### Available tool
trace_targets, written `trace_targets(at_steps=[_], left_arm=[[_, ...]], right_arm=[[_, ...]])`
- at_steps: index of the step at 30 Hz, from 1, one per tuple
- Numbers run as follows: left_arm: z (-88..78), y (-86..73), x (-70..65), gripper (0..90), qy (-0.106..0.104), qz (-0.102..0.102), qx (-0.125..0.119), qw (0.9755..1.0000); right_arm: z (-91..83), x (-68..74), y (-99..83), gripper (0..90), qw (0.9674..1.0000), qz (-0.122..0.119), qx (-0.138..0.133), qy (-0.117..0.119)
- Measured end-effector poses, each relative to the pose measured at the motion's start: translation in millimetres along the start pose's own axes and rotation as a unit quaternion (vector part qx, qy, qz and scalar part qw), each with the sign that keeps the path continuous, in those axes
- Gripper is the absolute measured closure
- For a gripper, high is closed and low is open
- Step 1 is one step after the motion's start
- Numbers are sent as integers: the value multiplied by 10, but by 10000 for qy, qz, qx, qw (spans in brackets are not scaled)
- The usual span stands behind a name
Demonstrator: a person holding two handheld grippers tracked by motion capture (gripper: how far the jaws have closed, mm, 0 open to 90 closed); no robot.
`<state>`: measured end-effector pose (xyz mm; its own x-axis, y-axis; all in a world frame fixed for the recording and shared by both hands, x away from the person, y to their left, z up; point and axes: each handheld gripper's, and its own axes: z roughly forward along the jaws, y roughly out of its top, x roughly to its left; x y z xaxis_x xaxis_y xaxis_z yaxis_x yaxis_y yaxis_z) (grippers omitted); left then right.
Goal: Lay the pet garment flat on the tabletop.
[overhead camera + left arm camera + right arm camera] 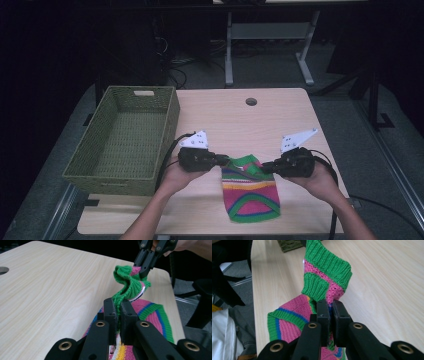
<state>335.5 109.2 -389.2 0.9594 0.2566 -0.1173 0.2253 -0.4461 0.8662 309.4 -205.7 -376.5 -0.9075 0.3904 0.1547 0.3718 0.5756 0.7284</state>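
A striped knitted sock (251, 192), pink, green, yellow and blue, lies on the wooden table (235, 117) near its front edge. Its green ribbed cuff end (130, 283) is lifted and bunched between both grippers. My left gripper (226, 161) comes from the left and is shut on one side of the cuff (119, 312). My right gripper (266, 166) comes from the right and is shut on the other side (331, 305). In the left gripper view the right gripper's jaws (145, 263) pinch the cuff top.
A green woven basket (125, 137) with nothing in it stands at the table's left edge. A round cable hole (251, 101) is near the table's far edge. Beyond the table are desk legs and cables on a dark floor.
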Motion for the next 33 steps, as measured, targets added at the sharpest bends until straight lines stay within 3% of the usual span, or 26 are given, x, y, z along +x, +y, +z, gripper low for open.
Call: trace_targets(at_steps=[5, 11, 13, 14, 16, 17, 18, 20, 21, 24, 33], left_arm=[[66, 14, 96, 853, 23, -99, -7, 9999], [141, 68, 236, 853, 197, -172, 76, 9996], [160, 131, 319, 852, 363, -192, 78, 9991], [172, 173, 371, 844, 560, -209, 60, 9982], [176, 247, 478, 781, 856, -431, -155, 9953], [176, 247, 478, 763, 856, -431, -155, 9953], [160, 287, 568, 732, 1021, -604, -289, 9925], [156, 291, 599, 721, 1009, -632, -284, 9925], [149, 274, 628, 705, 1083, -683, -263, 9914], [129, 215, 644, 687, 1050, -828, -282, 9906], [190, 12, 551, 653, 906, -864, -64, 9921]], right_arm=[[-22, -96, 9, 850, 9999, 54, -14, -104], [3, -264, 94, 851, 9996, 101, 37, -254], [17, -352, 149, 850, 9993, 127, 67, -357], [23, -415, 183, 846, 9990, 160, 32, -425], [37, -583, 258, 793, 9966, 325, -67, -755], [38, -673, 289, 739, 9947, 466, -123, -909], [38, -752, 311, 705, 9926, 590, -167, -1046], [38, -816, 318, 697, 9907, 695, -200, -1155], [44, -916, 301, 644, 9885, 849, -187, -1235], [41, -955, 235, 629, 9880, 962, -139, -1203], [50, -837, -20, 605, 9897, 963, 126, -1047]])
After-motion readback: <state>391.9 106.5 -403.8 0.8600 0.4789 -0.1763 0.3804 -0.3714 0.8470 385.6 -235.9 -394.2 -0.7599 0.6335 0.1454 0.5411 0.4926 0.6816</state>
